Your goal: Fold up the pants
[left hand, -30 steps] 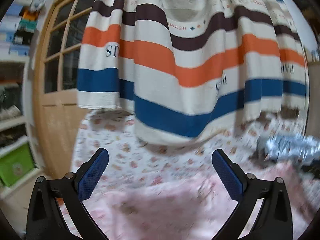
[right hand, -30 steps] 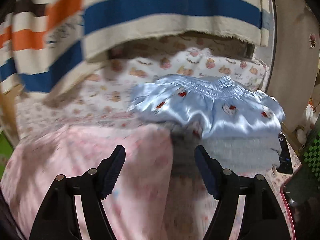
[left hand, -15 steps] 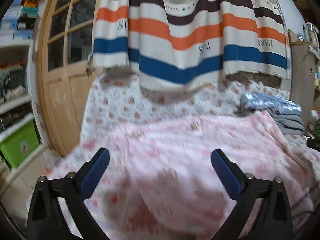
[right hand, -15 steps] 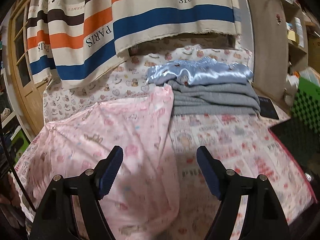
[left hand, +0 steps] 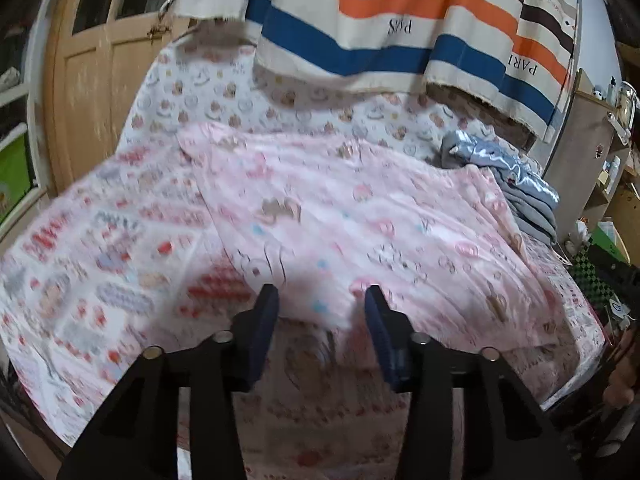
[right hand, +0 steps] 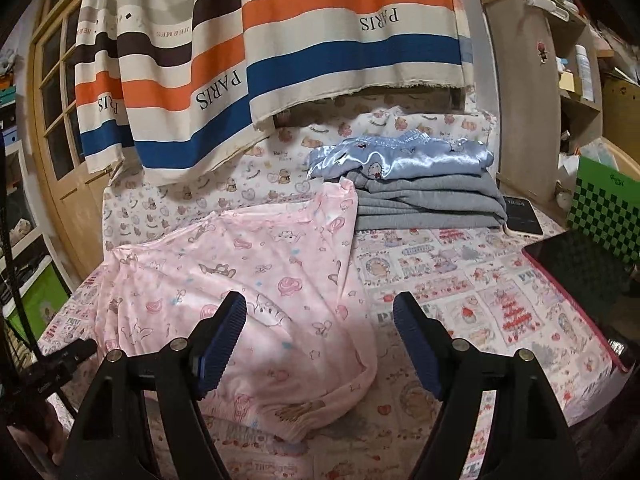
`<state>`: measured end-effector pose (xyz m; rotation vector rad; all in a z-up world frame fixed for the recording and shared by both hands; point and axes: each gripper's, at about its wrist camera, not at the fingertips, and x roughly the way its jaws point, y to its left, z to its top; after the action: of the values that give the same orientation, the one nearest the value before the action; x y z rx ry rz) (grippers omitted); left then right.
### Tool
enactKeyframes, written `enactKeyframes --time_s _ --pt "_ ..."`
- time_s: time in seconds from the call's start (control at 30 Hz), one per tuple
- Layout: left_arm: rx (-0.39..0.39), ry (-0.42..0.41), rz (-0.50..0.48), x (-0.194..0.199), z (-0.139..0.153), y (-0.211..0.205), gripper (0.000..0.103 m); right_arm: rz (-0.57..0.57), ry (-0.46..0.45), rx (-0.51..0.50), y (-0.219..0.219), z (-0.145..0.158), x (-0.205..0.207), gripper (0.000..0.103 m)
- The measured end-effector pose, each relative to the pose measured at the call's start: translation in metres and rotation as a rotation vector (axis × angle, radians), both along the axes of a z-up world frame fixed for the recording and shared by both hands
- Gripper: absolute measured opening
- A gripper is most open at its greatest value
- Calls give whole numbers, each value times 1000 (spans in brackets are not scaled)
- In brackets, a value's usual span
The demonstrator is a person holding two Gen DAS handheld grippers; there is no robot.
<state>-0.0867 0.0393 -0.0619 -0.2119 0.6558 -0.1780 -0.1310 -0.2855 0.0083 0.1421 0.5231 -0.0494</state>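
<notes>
Pink printed pants (left hand: 360,208) lie spread and rumpled across the bed, seen too in the right wrist view (right hand: 240,272). My left gripper (left hand: 322,312) sits low at their near edge. Its jaws are closing, with a fold of the pink cloth between the blue pads (left hand: 268,320), which still stand apart. My right gripper (right hand: 320,320) hovers open over the pants' right near part, by the gathered hem (right hand: 304,420). Nothing is gripped between its fingers.
A folded stack stands at the back right: blue satin shorts (right hand: 400,156) on grey garments (right hand: 428,204). A phone (right hand: 522,220) and a dark red-edged tablet (right hand: 580,272) lie to the right. A striped curtain (right hand: 280,40) hangs behind, and a wooden door (left hand: 88,100) stands left.
Both views swung down from the curtain to the bed. The left jaws went from wide apart to narrow around the pants' edge. The right gripper drew back from the folded stack.
</notes>
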Motion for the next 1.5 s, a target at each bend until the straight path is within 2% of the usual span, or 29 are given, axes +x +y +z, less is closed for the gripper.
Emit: enactKeyframes --time_s 0.13,0.17,0.23,0.33,0.43,0.5,0.63,0.73,0.87,0.97,1.07,1.27,1.5 --pt "-30 9 -21 -4 -7 -3 4 -18 47 -2 -1 -23 -1 77" --pt "-24 -4 -9 -7 -4 -3 2 -17 59 5 -2 -28 -1 77" --pt "29 -60 25 -18 6 -3 2 -16 73 18 -6 -35 -2 77" --pt "84 -99 57 -32 16 -3 2 -28 73 23 -11 -40 -5 77" --pt "127 -93 71 -40 13 -4 2 -40 87 39 -17 -46 -4 77" --pt "125 -69 73 -41 5 -3 2 -14 108 73 -18 -52 -2 72" --pt "127 -60 111 -46 -5 0 1 87 163 158 -13 -66 3 58" --pt "104 -64 113 -45 -5 2 1 92 167 164 -8 -71 8 44" --pt "117 -73 113 -45 -4 -1 1 93 160 187 -5 -73 9 3" --pt "97 -79 112 -52 1 0 1 63 115 196 -7 -62 -7 3" --pt "116 -112 142 -63 9 3 0 36 64 148 -6 -46 -27 3" --pt "112 -79 130 -59 0 5 0 5 88 68 0 -55 -21 3" --pt "143 -136 142 -65 6 5 2 95 0 89 21 -41 -18 6"
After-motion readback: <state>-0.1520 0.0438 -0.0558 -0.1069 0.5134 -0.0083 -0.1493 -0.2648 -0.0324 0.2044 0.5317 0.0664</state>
